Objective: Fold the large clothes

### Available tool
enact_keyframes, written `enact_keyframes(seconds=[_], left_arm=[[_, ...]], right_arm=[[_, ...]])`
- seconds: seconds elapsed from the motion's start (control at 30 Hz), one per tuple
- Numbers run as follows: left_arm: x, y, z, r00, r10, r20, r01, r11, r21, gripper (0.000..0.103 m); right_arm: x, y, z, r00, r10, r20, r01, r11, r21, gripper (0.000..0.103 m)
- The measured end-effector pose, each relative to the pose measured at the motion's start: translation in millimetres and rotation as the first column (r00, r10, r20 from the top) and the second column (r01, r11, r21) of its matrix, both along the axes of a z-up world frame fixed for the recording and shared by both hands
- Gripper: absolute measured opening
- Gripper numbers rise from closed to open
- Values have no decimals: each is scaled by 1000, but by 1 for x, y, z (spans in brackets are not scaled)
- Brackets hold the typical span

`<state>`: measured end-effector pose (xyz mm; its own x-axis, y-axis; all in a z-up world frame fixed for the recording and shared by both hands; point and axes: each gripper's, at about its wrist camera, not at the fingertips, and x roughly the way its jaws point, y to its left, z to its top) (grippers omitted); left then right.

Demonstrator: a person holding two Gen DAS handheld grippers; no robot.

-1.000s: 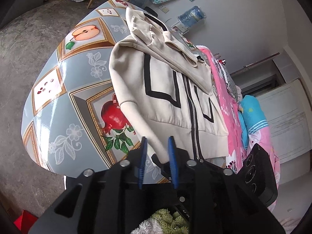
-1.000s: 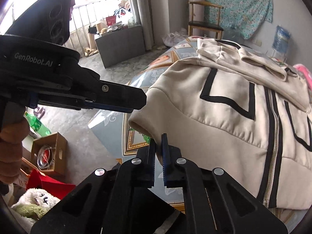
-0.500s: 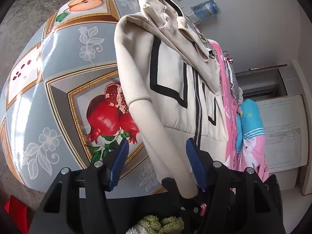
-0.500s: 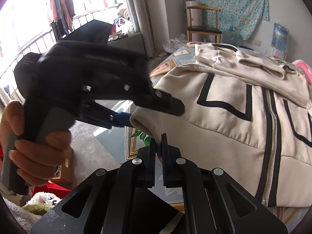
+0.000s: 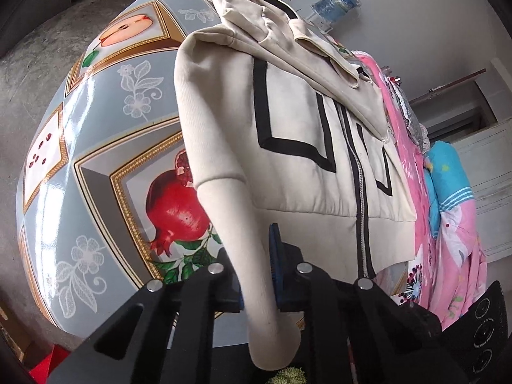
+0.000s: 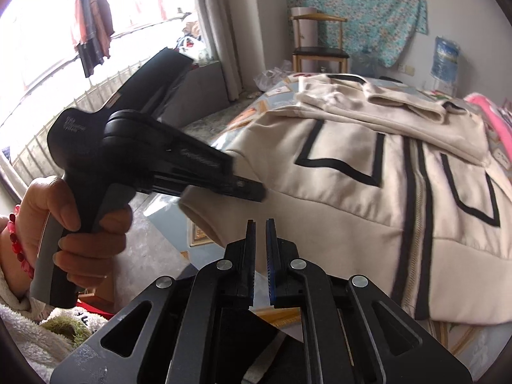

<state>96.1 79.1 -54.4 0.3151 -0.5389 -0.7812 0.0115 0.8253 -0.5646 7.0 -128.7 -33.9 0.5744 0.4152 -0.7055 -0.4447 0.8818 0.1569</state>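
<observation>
A cream zip jacket (image 5: 304,112) with black stripes lies face up on the table, its hood folded over the top. One sleeve (image 5: 243,230) comes off the table edge toward me. My left gripper (image 5: 256,262) is shut on that sleeve, and the cuff hangs below the fingers. In the right wrist view a hand (image 6: 89,224) holds the left gripper (image 6: 252,192) against the sleeve (image 6: 204,220) beside the jacket (image 6: 352,198). My right gripper (image 6: 260,227) sits just short of the sleeve, its jaws opening with a narrow gap and nothing between them.
The table wears a glossy fruit-print cloth (image 5: 96,160) and drops off to a concrete floor on the left. Pink and blue bedding (image 5: 448,240) is piled at the jacket's right. A wooden chair (image 6: 320,48) and a water bottle (image 6: 444,57) stand by the far wall.
My left gripper opened wide around the sleeve, then closed on it. My right gripper let go of the cuff, and a gap now shows between its pads.
</observation>
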Motion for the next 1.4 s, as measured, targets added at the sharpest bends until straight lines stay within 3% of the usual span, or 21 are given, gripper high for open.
enact_keyframes(seconds=[0.07, 0.13, 0.23, 0.37, 0.5, 0.6, 0.73, 0.97, 1.2, 1.4], left_arm=[[-2, -1, 1, 1000, -7, 15, 6, 999, 34, 9], [-5, -3, 3, 999, -20, 32, 17, 996, 84, 9], [-9, -13, 3, 997, -48, 54, 39, 985, 168, 9], [-10, -23, 5, 994, -77, 74, 56, 967, 250, 10], [-10, -28, 6, 993, -94, 78, 68, 956, 287, 10], [-13, -29, 7, 991, -106, 79, 77, 949, 306, 11], [-17, -31, 8, 991, -110, 78, 79, 943, 323, 11], [-21, -31, 7, 992, -105, 71, 76, 942, 327, 11], [-21, -31, 7, 991, -111, 69, 82, 939, 334, 11], [-21, -32, 7, 991, -113, 69, 84, 938, 335, 11]], right_arm=[[1, -21, 3, 998, -64, -20, 65, 998, 11, 28], [1, -47, 9, 987, -162, -20, 162, 987, 3, 54], [5, -89, 17, 946, -324, -7, 323, 944, -63, 62], [8, -158, 24, 845, -535, -9, 533, 842, -89, 65], [6, -217, 22, 751, -660, -34, 656, 750, -85, 65], [3, -249, 14, 712, -697, -85, 693, 717, -74, 65], [6, -264, 1, 700, -700, -139, 700, 712, -58, 65], [12, -274, -5, 684, -713, -154, 717, 696, -39, 65], [17, -292, -16, 669, -706, -235, 729, 684, 22, 52], [10, -287, -18, 673, -696, -251, 721, 693, 14, 42]])
